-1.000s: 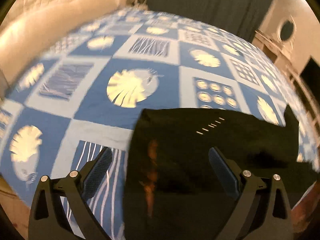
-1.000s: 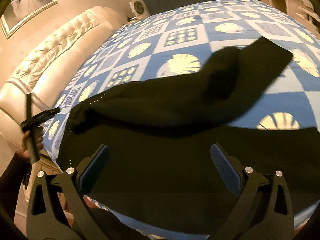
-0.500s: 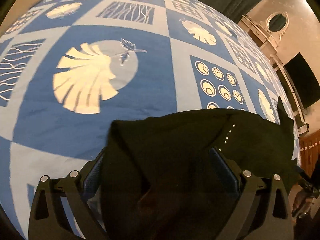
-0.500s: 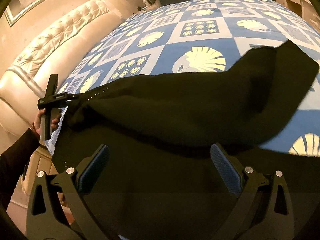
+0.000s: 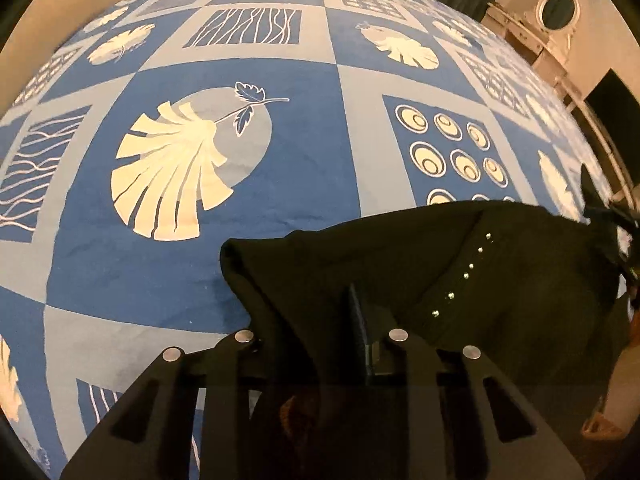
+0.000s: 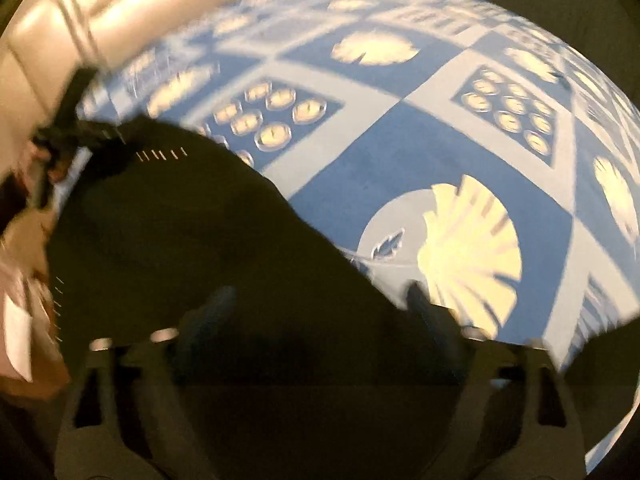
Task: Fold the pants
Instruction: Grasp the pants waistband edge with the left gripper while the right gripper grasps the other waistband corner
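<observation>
Blue patterned bedspread [image 5: 320, 184], left tongs [image 5: 320, 320] closing on black pants [image 5: 500, 272], right tongs [image 6: 320, 312] blurred, closing around pants

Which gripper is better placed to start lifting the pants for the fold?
Left. The left gripper is closing with a pinch of the black pants between its fingers. The right gripper is closing too, wider, over flat cloth.

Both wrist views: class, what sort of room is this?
Most likely a bedroom: a wide blue patterned bedspread under the black pants, a tufted cream headboard, and a pale dresser with round mirror.
</observation>
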Tool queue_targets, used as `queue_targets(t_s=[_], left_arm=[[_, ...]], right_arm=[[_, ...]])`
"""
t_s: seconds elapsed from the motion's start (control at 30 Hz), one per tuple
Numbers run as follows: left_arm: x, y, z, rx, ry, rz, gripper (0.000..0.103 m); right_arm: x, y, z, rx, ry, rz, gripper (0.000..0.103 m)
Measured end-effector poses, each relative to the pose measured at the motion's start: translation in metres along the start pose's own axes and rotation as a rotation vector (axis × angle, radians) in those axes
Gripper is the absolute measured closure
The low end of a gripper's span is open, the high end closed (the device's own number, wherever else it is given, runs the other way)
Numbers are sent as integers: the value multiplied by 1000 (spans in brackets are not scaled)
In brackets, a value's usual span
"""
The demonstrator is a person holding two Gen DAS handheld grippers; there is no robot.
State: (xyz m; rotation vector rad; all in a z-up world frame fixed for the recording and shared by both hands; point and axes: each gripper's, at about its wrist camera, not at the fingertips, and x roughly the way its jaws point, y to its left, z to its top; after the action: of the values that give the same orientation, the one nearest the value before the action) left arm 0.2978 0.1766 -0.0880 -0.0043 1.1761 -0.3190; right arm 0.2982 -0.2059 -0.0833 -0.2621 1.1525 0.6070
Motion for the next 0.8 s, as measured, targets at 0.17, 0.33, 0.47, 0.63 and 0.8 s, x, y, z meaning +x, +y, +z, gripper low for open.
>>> queue_targets(t_s=[0.17,0.33,0.47,0.63,0.8], left_arm=[[2,-1,2,20,3,16,75],[7,1,6,-1,9,16,75],[3,0,7,-5,-7,18,89],[-13,0,12,-33,-66,30,93],[-42,4,16,-71,-146,3,93]], right_arm=[[26,-1,12,-54,58,7,43],[26,-16,11,44,86,124,88],[12,-4,11,18,50,94,95],[-29,10,19,-9,-107,-26,96],[-75,32,20,-70,-255,-132,96]])
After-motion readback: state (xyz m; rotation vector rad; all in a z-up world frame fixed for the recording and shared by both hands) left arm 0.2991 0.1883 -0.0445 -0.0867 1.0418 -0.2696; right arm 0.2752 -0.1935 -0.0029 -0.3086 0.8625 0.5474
